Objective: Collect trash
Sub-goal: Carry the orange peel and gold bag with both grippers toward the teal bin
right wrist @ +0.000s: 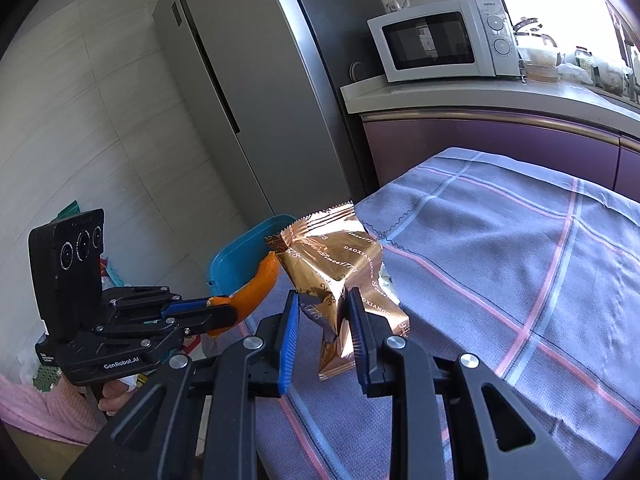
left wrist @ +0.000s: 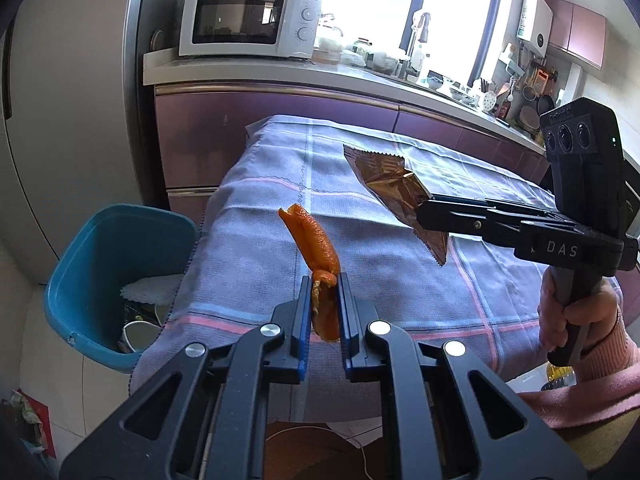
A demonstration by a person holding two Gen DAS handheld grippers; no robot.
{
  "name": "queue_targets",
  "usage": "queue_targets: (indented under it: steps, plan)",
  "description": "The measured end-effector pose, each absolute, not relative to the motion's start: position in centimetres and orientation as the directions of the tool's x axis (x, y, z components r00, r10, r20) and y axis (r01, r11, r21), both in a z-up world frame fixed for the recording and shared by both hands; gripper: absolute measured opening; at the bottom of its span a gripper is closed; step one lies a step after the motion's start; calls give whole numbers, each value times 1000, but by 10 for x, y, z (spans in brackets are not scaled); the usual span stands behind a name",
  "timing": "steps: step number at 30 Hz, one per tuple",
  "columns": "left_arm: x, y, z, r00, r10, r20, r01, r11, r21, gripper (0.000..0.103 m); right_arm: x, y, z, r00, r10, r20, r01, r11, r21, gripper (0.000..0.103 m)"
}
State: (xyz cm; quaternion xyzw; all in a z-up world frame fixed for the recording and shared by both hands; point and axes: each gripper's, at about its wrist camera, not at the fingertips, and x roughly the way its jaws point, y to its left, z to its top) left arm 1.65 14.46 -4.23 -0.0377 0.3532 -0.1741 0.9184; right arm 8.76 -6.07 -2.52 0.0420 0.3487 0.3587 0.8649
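Observation:
My left gripper (left wrist: 325, 280) is shut on a curled strip of orange peel (left wrist: 316, 240), which sticks up above the pads over the near left part of the table. In the right wrist view the same peel (right wrist: 260, 284) juts from the left gripper (right wrist: 229, 309). A crinkled copper-brown snack wrapper (right wrist: 336, 256) is pinched in my right gripper (right wrist: 322, 294), off the cloth. From the left wrist view the right gripper (left wrist: 422, 210) reaches in from the right, with the wrapper (left wrist: 384, 176) hanging from its tip.
A blue bin (left wrist: 100, 248) with paper trash inside stands on the floor at the table's left edge, also seen as the blue bin (right wrist: 236, 256) behind the wrapper. A checked lilac cloth (left wrist: 400, 280) covers the table. Purple cabinets, a microwave (left wrist: 248, 20) and a fridge lie beyond.

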Motion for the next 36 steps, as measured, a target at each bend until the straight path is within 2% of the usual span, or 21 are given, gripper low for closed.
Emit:
queue_targets:
  steps: [16, 36]
  plan:
    - [16, 203, -30, 753, -231, -617, 151, 972, -180, 12, 92, 1, -16, 416, 704, -575, -693, 655, 301, 23]
    - [22, 246, -42, 759, -160, -631, 44, 980, -196, 13, 98, 60, -8, 336, 746, -575, -761, 574, 301, 23]
